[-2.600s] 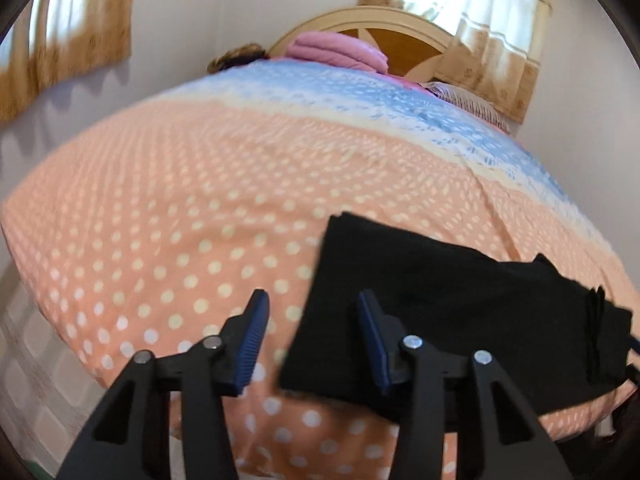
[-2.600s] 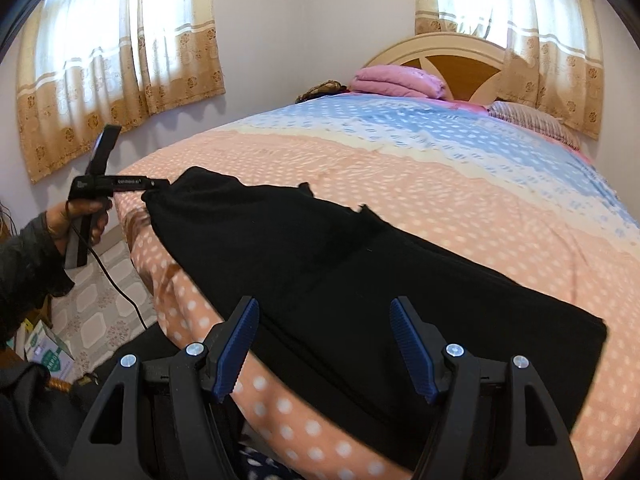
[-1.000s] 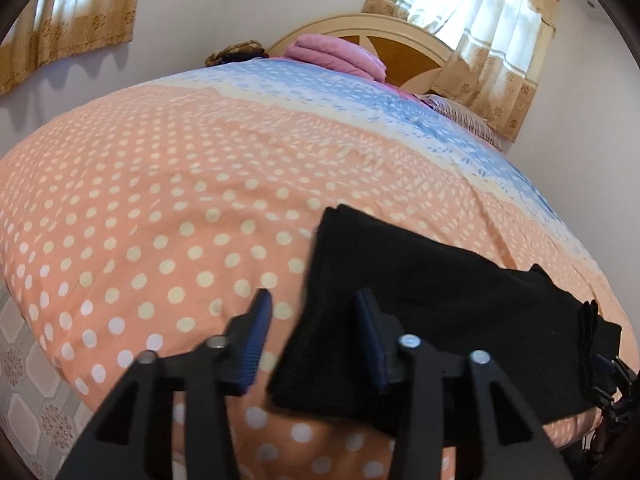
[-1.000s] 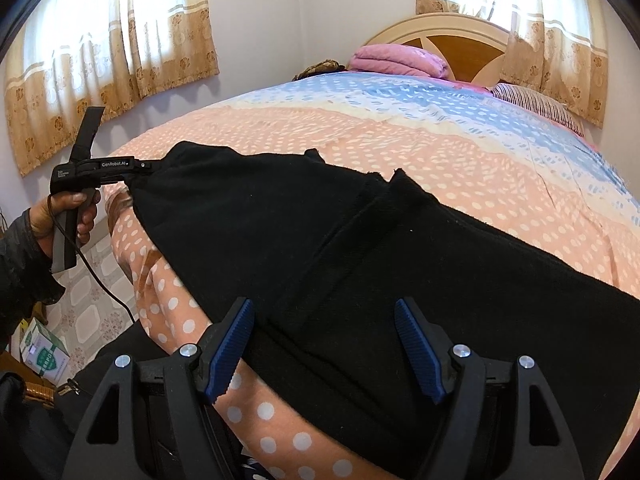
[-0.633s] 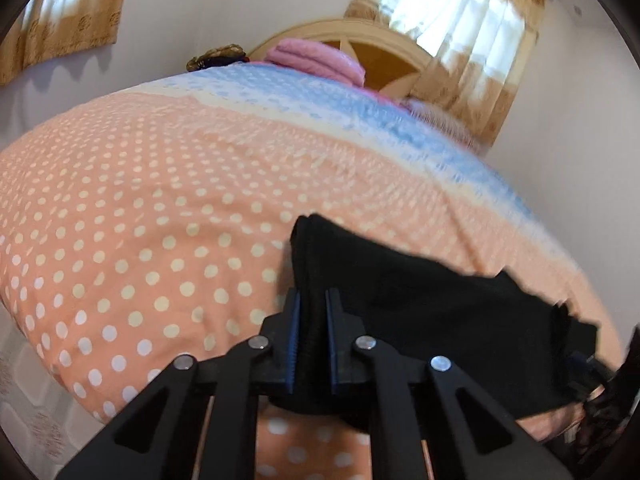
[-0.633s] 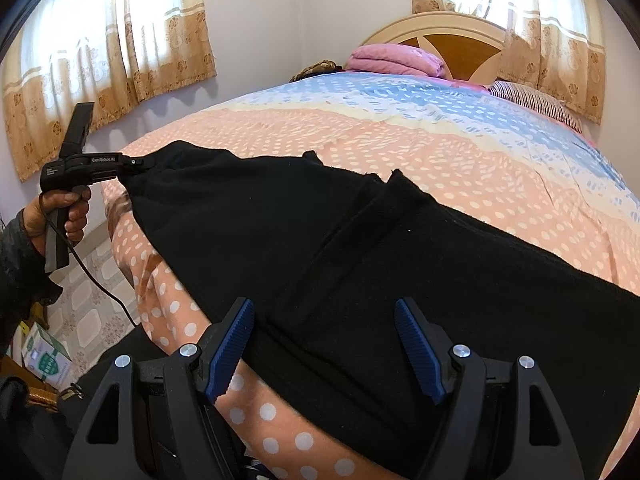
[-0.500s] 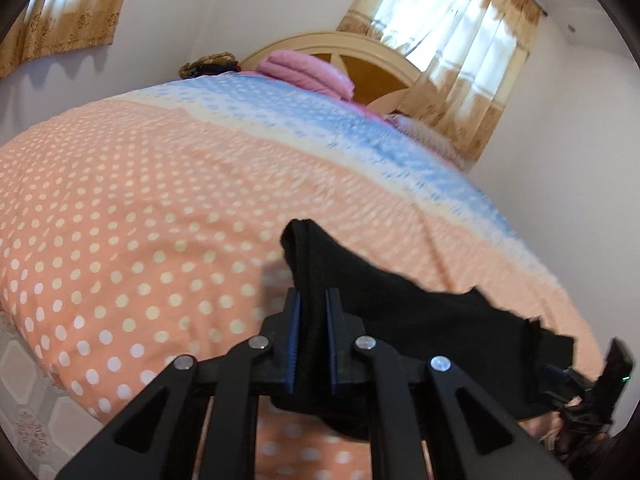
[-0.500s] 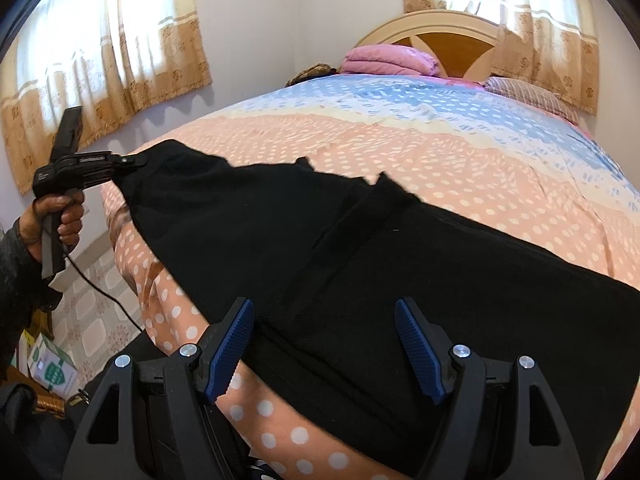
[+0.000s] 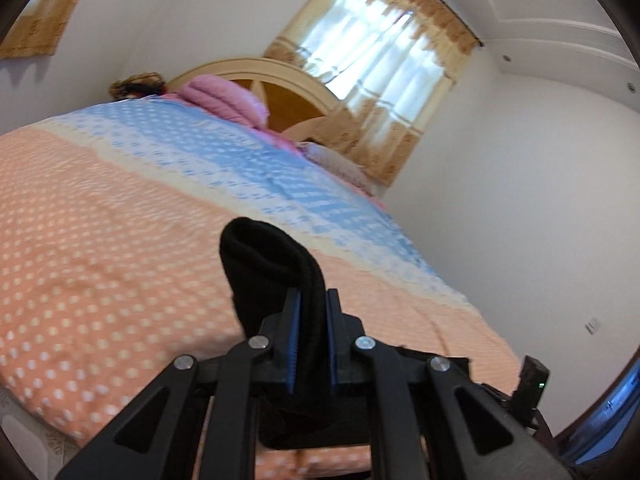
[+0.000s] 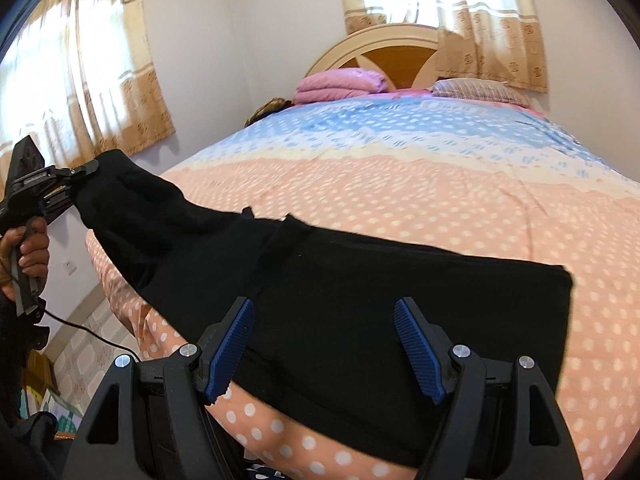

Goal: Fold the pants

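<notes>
1. One hand (image 10: 25, 254) shows at the far left of the right wrist view, wrapped round the black handle of the left gripper (image 10: 82, 171). A thin black cable trails down from it.
2. The left gripper's blue ribbed pads (image 9: 293, 344) are clamped on one end of the pants (image 10: 328, 292). In the left wrist view the thick folded edge of the cloth stands up between the two pads as a rounded loop. That end is lifted off the bed (image 10: 420, 184).
3. There is one pair of pants, black, of soft matte fabric with a slightly fuzzy nap. They stretch from the raised left end across the near edge of the bed, where the rest lies flat with a squared right end. One seam or fold line runs through the middle.
4. The right gripper (image 10: 325, 344) hangs over the flat part with its two blue ribbed fingers (image 10: 230, 350) spread wide, nothing between them. Whether its tips touch the cloth cannot be told.
5. One bed, its cover printed in bands: peach with white dots nearest, a cream strip, then blue with pale marks.
6. At the head are one folded pink quilt (image 10: 340, 82), puffy and stitched, and to its right one striped pillow (image 10: 480, 90).
7. One arched headboard (image 10: 384, 46), cream rim with orange-brown wood panels.
8. Two windows have sheer white curtains (image 10: 76, 76) with tan patterned borders.
</notes>
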Action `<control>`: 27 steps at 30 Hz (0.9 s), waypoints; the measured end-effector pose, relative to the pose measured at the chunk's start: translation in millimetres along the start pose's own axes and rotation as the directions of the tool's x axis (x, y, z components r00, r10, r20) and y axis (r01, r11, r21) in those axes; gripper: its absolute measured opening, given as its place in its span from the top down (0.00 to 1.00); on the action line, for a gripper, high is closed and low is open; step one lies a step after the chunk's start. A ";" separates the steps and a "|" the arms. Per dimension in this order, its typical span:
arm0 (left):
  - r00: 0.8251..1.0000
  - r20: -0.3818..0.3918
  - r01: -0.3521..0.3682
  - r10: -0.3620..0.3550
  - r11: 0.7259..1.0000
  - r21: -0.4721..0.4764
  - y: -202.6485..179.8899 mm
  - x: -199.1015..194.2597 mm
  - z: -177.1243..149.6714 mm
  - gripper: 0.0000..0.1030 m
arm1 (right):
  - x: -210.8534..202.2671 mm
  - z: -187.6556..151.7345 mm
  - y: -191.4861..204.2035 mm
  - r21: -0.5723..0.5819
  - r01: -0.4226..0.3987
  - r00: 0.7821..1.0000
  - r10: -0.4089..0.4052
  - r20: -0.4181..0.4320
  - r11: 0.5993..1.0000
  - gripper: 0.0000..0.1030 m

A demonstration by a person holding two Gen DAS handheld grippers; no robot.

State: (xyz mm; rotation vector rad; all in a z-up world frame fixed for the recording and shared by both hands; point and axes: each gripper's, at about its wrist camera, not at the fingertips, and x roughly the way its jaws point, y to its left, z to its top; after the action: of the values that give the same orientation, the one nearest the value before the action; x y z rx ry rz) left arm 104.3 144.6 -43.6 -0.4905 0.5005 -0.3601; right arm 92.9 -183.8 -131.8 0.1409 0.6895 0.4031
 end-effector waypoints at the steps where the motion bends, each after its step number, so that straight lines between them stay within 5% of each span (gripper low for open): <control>1: 1.000 0.002 0.015 -0.015 1.000 0.009 -8.0 -0.4 0.4 0.89 | -3.7 0.0 -1.8 0.003 0.003 1.000 -0.003 0.006 1.000 0.28; 7: 0.991 -0.023 0.132 -0.130 0.988 0.078 -70.7 11.0 1.3 0.89 | -31.5 0.2 -19.1 0.014 0.037 0.998 -0.037 0.042 0.999 0.28; 15: 0.956 -0.151 0.277 -0.251 0.942 0.189 -164.0 55.3 -11.6 0.89 | -68.4 -9.6 -65.9 0.099 0.116 0.989 -0.125 0.083 0.988 0.28; 22: 0.906 -0.332 0.353 -0.264 0.903 0.245 -223.6 120.6 -47.6 0.89 | -82.0 -24.6 -111.7 0.208 0.181 0.975 -0.203 0.089 0.961 0.28; 27: 0.876 -0.437 0.358 -0.203 0.881 0.308 -252.8 161.7 -89.4 0.89 | -84.7 -30.3 -145.2 0.324 0.208 0.967 -0.244 0.076 0.923 0.28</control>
State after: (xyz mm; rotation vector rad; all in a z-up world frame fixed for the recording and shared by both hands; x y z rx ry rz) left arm 136.6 -166.8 -38.3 -0.1035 0.7316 -0.8392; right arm 59.9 -351.0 -142.5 0.3803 0.6440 0.0586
